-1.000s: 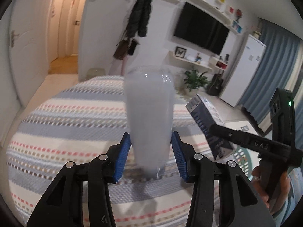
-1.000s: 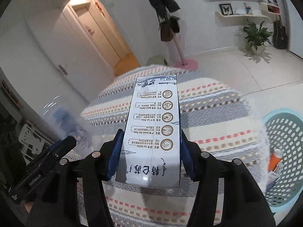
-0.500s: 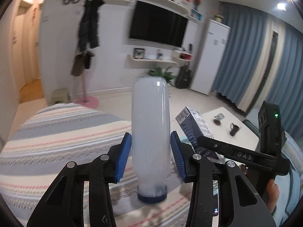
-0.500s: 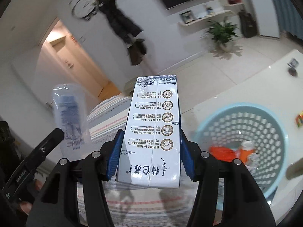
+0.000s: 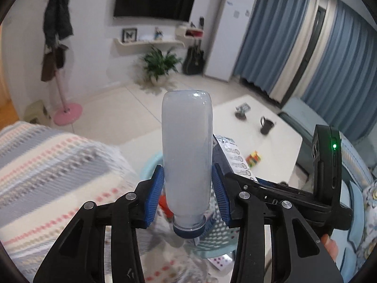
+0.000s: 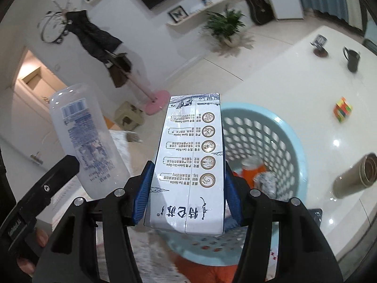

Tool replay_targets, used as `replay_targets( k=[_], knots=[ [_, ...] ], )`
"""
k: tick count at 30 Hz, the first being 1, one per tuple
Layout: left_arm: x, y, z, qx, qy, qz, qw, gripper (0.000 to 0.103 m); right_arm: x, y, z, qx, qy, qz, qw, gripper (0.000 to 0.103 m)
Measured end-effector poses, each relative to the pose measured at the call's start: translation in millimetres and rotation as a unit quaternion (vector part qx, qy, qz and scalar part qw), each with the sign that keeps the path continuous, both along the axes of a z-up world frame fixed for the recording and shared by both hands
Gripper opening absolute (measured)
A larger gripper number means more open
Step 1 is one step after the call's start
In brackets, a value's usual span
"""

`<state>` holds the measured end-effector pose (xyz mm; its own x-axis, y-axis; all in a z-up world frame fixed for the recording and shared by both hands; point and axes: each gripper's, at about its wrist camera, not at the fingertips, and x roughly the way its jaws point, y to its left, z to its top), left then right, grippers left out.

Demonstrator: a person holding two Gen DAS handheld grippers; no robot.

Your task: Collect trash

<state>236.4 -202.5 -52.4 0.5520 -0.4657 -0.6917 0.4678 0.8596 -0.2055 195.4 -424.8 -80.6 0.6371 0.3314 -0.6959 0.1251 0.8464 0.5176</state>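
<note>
Carrying step — a frosted bottle (image 5: 187, 155) is pinched by the left gripper (image 5: 188, 197), a milk carton (image 6: 190, 165) by the right gripper (image 6: 186, 197); release over the near blue basket (image 6: 292, 139) is called for next.

Milky bottle (image 5: 186, 155); pale-blue basket (image 6: 286, 127)
</note>
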Motion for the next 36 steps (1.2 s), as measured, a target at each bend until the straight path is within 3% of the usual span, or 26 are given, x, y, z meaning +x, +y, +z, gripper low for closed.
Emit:
replay_targets(
  k=[8, 10, 16, 20, 24, 29, 31, 36],
  knots=[
    [8.2, -14.9, -34.6, 0.000, 0.047, -0.003, 0.9989, 0.041, -2.8, -19.0, -35.7, 0.003, 0.036, -0.017, 0.999, 0.056],
    [7.8, -14.3, -34.2, 0.003, 0.045, 0.000, 0.9990, 0.047, -4.4, -21.0, -37.3, 0.001, 0.037, -0.020, 0.999, 0.059],
    [-3.7, -2.7, -24.7, 0.011, 0.027, 0.007, 0.9996, 0.049, -5.8, -18.8, -30.5, 0.002, 0.030, -0.018, 0.999, 0.060],
    [-13.2, 16.7, -17.5, 0.009, 0.018, 0.017, 0.9997, 0.056, -9.4, 2.7, -19.7, -0.008, 0.023, 0.000, 1.000, 0.060],
    [-25.8, 38.2, -3.8, 0.005, 0.000, 0.044, 0.9990, 0.071, -15.9, 35.4, 0.9, -0.047, 0.005, 0.022, 0.999, 0.060],
    [-42.9, 75.2, 19.0, -0.013, -0.023, 0.077, 0.9967, 0.077, -27.0, 74.8, 31.0, -0.092, -0.030, 0.044, 0.994, 0.063],
    [-55.5, 93.2, 29.6, -0.010, -0.043, 0.103, 0.9937, 0.084, -33.7, 92.5, 45.2, -0.111, -0.046, 0.053, 0.991, 0.065],
    [-86.6, 131.3, 45.7, -0.015, -0.078, 0.159, 0.9841, 0.088, -49.5, 131.6, 72.2, -0.151, -0.082, 0.075, 0.982, 0.065]
  ],
)
